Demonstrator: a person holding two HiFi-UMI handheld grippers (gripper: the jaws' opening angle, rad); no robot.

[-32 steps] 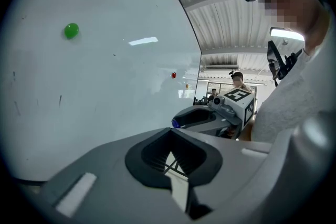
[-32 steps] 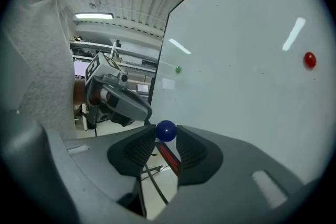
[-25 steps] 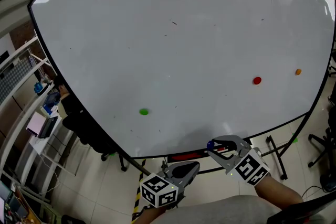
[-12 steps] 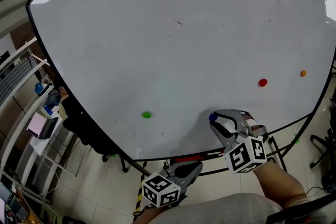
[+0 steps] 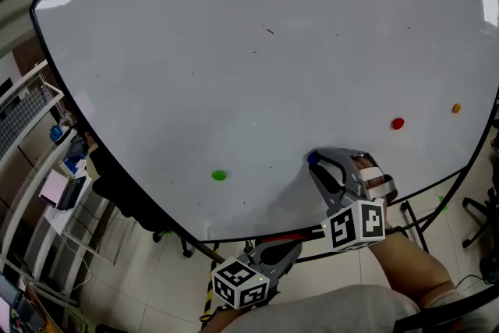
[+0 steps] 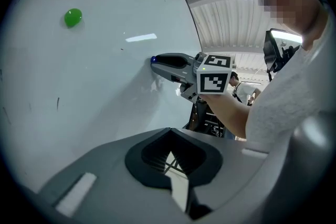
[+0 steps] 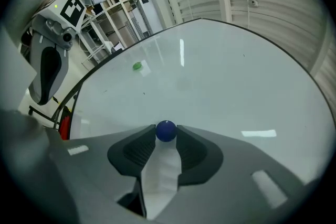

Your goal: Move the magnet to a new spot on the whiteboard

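A small blue magnet (image 7: pixel 166 130) sits pinched between the tips of my right gripper (image 5: pixel 314 161), which is shut on it low on the whiteboard (image 5: pixel 257 43). The blue magnet (image 5: pixel 313 159) shows at the jaw tips against the board, and the left gripper view catches the blue magnet (image 6: pixel 153 59) too. A green magnet (image 5: pixel 219 175) lies to the left on the board, a red magnet (image 5: pixel 398 123) and an orange magnet (image 5: pixel 456 108) to the right. My left gripper (image 5: pixel 284 249) hangs below the board's lower edge, its jaws closed together with nothing between them.
The board's black frame (image 5: pixel 257 233) runs along the bottom, with stand legs (image 5: pixel 409 224) on the tiled floor. Shelving with clutter (image 5: pixel 54 168) stands at the left. A green magnet (image 7: pixel 137 66) and the left gripper (image 7: pixel 50 68) show in the right gripper view.
My right gripper has risen from below the board's lower edge onto the board, carrying the blue magnet up and slightly left. The left gripper has stayed put.
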